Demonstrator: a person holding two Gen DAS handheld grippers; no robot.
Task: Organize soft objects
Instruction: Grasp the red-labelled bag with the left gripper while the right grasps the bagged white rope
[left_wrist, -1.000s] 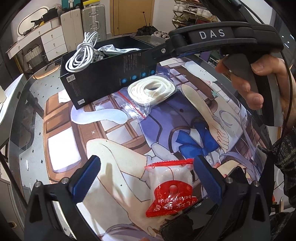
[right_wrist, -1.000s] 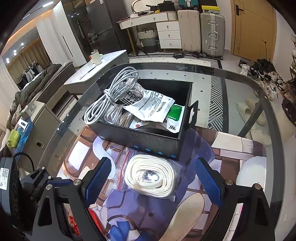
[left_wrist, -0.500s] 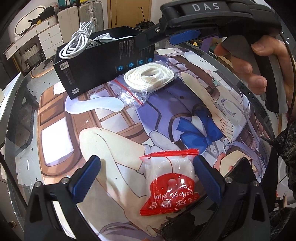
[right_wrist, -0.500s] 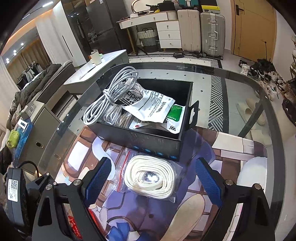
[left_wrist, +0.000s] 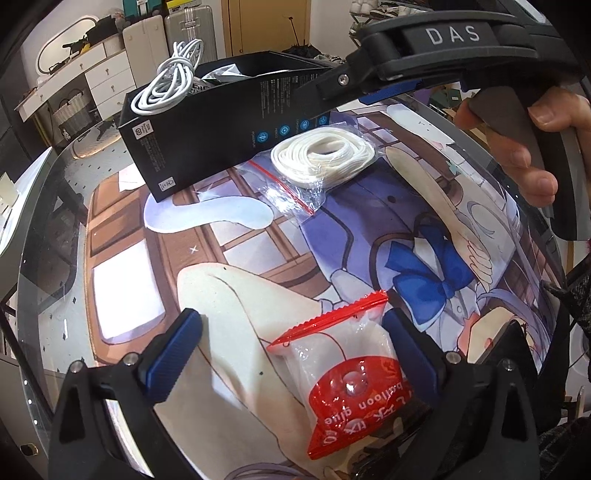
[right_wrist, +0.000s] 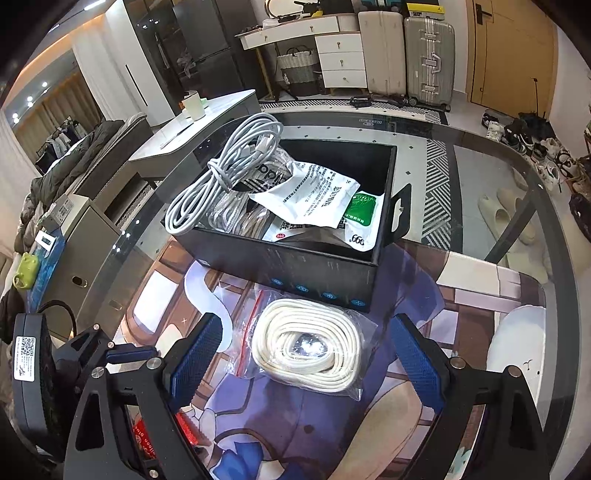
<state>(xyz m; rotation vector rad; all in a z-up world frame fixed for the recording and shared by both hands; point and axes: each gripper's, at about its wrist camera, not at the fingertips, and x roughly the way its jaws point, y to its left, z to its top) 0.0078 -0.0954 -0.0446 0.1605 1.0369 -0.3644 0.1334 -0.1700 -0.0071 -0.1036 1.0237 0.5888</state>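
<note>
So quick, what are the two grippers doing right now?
Left gripper: open, empty, over the red glue bag.
Right gripper: open, empty, over the bagged white cord.

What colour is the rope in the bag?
The coiled rope is cream white, best seen in the right wrist view.

Glass-topped table (right_wrist: 491, 173), rounded edge, dark rim; floor tiles and slippers visible through the bare glass at 1 to 3 o'clock in the right wrist view.

Printed anime mat (left_wrist: 229, 258), covering most of the tabletop, lying flat.

On the mat:
- Black open-topped cardboard box (right_wrist: 317, 266) at 12 o'clock, its far part over bare glass.
- Clear zip bag of coiled white cord (right_wrist: 310, 347), just beside the box's near wall, at centre.
- Clear zip bag with red balloon-glue label (left_wrist: 347, 376), at 6 o'clock in the left wrist view, well apart from the cord bag.
</note>
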